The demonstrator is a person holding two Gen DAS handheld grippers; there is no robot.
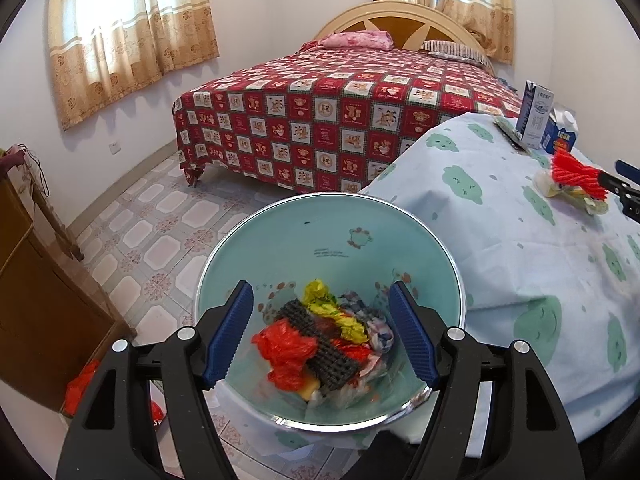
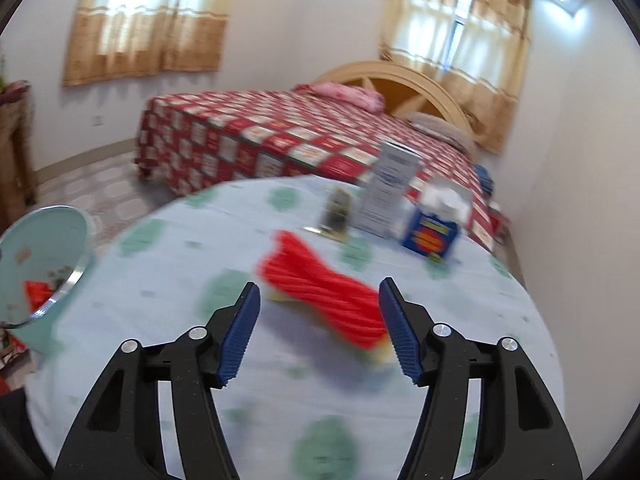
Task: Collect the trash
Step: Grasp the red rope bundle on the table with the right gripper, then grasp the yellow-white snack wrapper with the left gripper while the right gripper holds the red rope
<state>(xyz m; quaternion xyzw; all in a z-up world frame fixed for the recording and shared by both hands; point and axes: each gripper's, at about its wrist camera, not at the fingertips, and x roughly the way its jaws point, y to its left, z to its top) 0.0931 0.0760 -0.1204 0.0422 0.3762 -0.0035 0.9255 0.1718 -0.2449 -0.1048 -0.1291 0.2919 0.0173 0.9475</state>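
Blue ribbed pads [image 1: 412, 340] of left tool [image 1: 320, 334] spread apart, nothing between them; poised directly over mouth of pale green bin [image 1: 400, 216], probably so anything let go falls straight in. Bin contents visible below: red plastic bag [image 1: 286, 350], dark mesh piece [image 1: 316, 344], yellow wrapper [image 1: 340, 312], checked scrap beneath. Bin parked tight against desk [image 1: 500, 220] edge, presumably to keep carry from desk to bin short.

Right tool [image 2: 318, 328] likewise parted and empty, angled down at red yarn-like bundle [image 2: 324, 292] lying flat on cloud-print desk cloth. Bundle partly between pads, nearer right-hand pad; contact not confirmable, right view badly motion-blurred. Something yellowish under bundle; identity unclear.

Remaining on desk, far side: tall white carton [image 2: 390, 192], blue carton [image 2: 434, 228], small dark flat packet [image 2: 338, 212], grouped near edge toward bed [image 1: 340, 112]. Whether these count as trash: cannot tell.

Judgement: red bundle next candidate; wide opening suits its bulk. Risk: soft strands slipping out.
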